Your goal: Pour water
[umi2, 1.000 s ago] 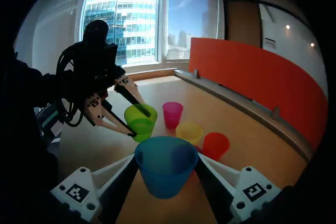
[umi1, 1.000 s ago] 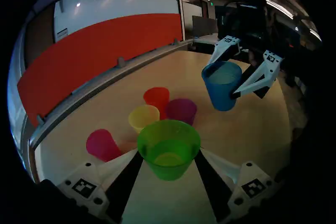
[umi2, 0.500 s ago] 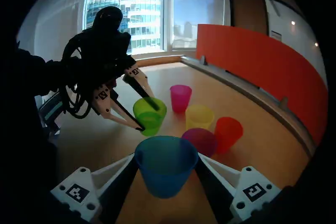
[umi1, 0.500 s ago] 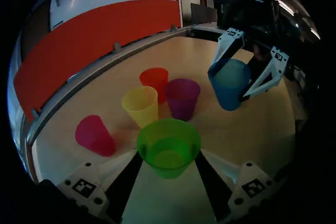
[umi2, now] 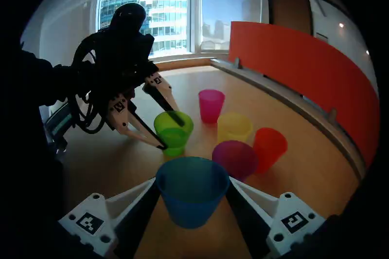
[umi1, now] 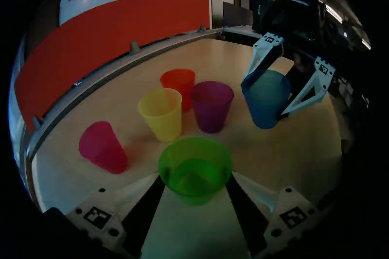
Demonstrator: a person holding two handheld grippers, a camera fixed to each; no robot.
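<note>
Pale wood, the tabletop [umi1: 287, 162] takes up most of the scene. In the left gripper view its far left edge runs along a grey rail [umi1: 112, 72] under a long orange wall panel [umi1: 97, 40]. In the right gripper view a tall window [umi2: 146, 16] stands beyond the far end. The widest bare stretch of wood lies near and to the right of the cups, and more lies past them toward the far end.

My left tongs [umi1: 195, 180] are part open, with both fingers pressed on the green cup [umi1: 195, 162], which sits upright and nearest that camera. My right tongs [umi2: 193, 186] are spread about as wide and clamp the blue cup [umi2: 192, 205] the same way, rim up. I cannot tell whether either cup rests on the wood or hangs just over it, nor whether there is water in them.

Between the two held cups stands a tight group. The yellow cup [umi1: 161, 113] and the purple cup [umi1: 211, 106] are side by side, and the orange-red cup [umi1: 178, 84] is just behind them. The pink cup [umi1: 99, 146] stands alone to the left, closest to the rail. The blue cup is just right of the purple one, with a narrow gap between them.
</note>
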